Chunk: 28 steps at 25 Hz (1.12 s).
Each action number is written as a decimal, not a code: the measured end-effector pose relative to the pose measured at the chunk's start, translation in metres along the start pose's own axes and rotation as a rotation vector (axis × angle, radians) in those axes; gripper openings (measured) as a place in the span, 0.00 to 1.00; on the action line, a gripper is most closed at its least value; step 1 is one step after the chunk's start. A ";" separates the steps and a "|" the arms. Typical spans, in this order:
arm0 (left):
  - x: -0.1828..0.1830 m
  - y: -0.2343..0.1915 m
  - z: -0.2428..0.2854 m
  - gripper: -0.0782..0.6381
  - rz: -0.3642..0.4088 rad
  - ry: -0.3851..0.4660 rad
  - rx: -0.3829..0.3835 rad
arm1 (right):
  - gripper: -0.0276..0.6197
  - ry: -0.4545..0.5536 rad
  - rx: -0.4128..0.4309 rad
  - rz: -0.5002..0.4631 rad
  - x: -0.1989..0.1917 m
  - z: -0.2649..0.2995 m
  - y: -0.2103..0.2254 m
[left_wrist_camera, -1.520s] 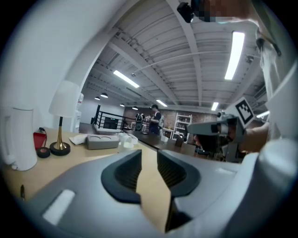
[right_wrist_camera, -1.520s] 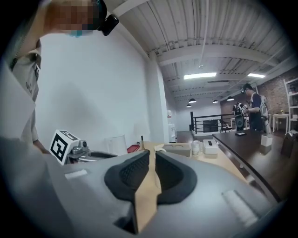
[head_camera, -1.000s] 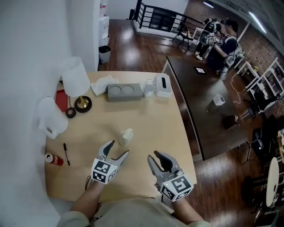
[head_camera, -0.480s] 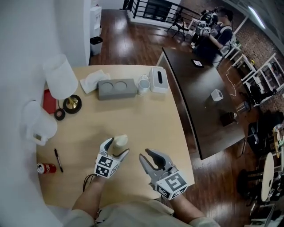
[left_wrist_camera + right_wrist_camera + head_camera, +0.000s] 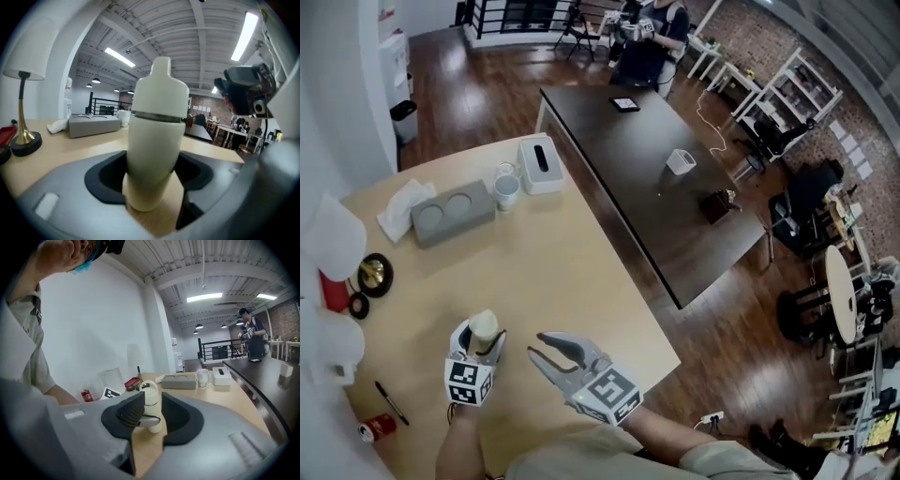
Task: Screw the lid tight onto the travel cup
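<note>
— Looking across the wooden table (image 5: pixel 572 262), where do the two grippers sit?
— Both are near its front edge, close to the person. The right gripper (image 5: pixel 536 344) points across toward the left one. Its jaws are partly apart with nothing between them, and it is near the cup but not touching it.
— And the left gripper (image 5: pixel 480 334)?
— Its jaws stand wide and have just been closing. The travel cup (image 5: pixel 152 154) stands upright between them, base on the table, and both pads look pressed against its sides. The forearm reaches in from the bottom of the head view.
— The lid (image 5: pixel 161 89)?
— Sitting on top of the cup, spout up.
</note>
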<state>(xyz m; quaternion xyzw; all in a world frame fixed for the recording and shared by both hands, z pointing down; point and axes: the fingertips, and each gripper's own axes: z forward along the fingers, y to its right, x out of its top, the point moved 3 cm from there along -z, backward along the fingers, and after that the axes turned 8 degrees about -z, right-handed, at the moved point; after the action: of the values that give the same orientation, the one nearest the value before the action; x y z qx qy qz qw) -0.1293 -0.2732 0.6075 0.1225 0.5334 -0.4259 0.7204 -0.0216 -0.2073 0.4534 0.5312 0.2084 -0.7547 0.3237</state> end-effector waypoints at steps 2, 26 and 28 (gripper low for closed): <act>0.001 -0.001 -0.003 0.53 0.012 -0.022 0.006 | 0.20 0.006 -0.005 0.007 0.001 -0.001 0.000; 0.049 0.142 -0.129 0.55 -0.269 -0.268 -0.637 | 0.32 0.201 0.489 0.186 0.053 -0.047 -0.011; 0.046 0.153 -0.136 0.55 -0.285 -0.283 -0.707 | 0.36 0.211 0.606 0.197 0.058 -0.049 -0.020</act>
<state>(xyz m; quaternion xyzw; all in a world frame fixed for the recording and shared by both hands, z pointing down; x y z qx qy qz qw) -0.1027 -0.1169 0.4703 -0.2677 0.5542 -0.3246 0.7182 -0.0162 -0.1758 0.3813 0.6961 -0.0455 -0.6883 0.1992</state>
